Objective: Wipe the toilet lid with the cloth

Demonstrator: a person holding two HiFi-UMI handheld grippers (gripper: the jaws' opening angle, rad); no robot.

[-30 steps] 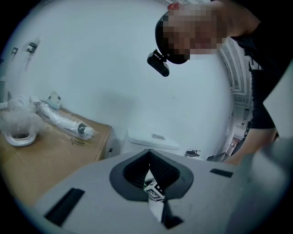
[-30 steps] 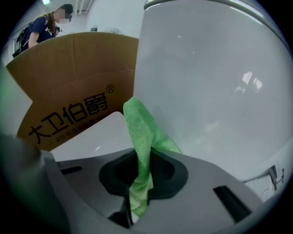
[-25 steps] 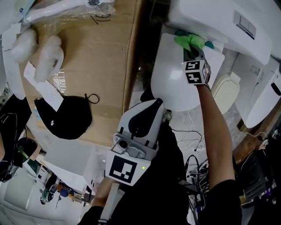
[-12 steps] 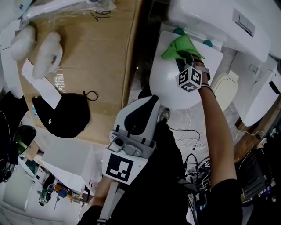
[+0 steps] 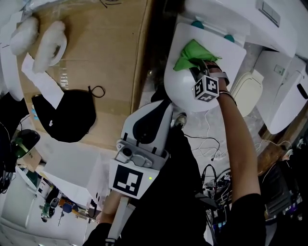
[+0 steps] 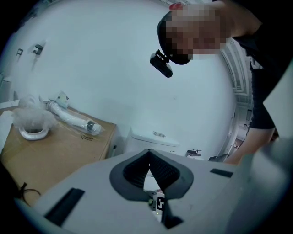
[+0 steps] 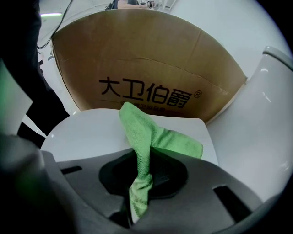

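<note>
Fingers (image 7: 171, 176) of our right gripper (image 7: 146, 170) are clamped on a fold of the green cloth (image 7: 151, 132), which rises from the lid and passes between the dark pads. On our left gripper (image 6: 150, 170) the pads meet at their tips with nothing between them.

In the head view, the big cardboard box (image 5: 103, 57) fills the upper left, just beside the toilet. The right gripper view shows its printed side (image 7: 146, 64) standing behind the lid. The white tank (image 5: 226, 14) runs along the top right. Below it lies the closed toilet lid (image 5: 180, 91), white and rounded.

Our left gripper (image 5: 161, 115) hangs close to our body, below the lid's front edge and apart from it. Our right gripper (image 5: 199, 67) is over the lid, with its marker cube towards us. A black bag (image 5: 67, 120) rests on the box, and near it are two white fluffy pieces (image 5: 48, 45).

The cloth (image 5: 192, 52) sits on the rear half of the lid, near the tank. Its free part is spread flat on the white surface (image 7: 82, 130), while the pinched fold is tilted up.
</note>
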